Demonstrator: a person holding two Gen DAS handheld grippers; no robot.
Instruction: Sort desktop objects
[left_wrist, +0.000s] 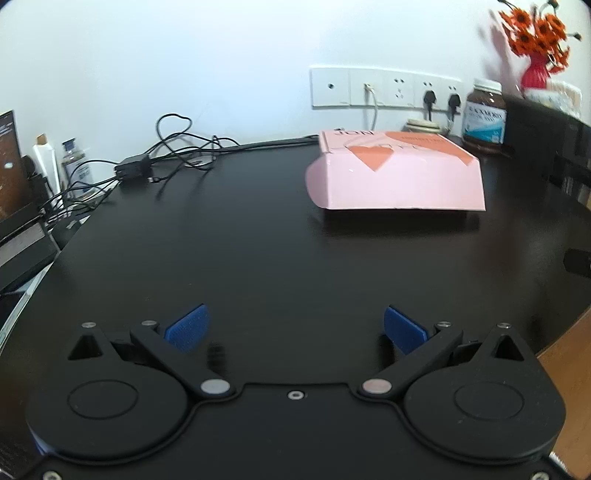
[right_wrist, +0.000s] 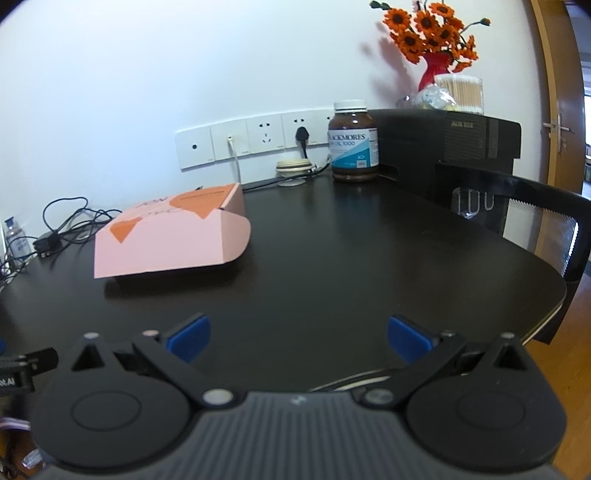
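A black desk (left_wrist: 280, 236) runs to a white wall, and a pink box (left_wrist: 395, 173) (its lid flap hanging over the near side) lies flat on it. Behind the box stand a wall socket strip (right_wrist: 255, 140) and a brown supplement bottle (right_wrist: 354, 142); left of it, tangled cables (left_wrist: 173, 147). The left gripper (left_wrist: 295, 326) and right gripper (right_wrist: 299, 336) hover with jaws wide apart, empty. The box's contents are hidden.

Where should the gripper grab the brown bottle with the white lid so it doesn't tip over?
Probably grip the brown bottle around its middle, on the label, coming level from the front. It stands upright near the wall, with the black box close on its right, so front approach looks clearest. The right gripper is open and nearer it than the left gripper, also open.
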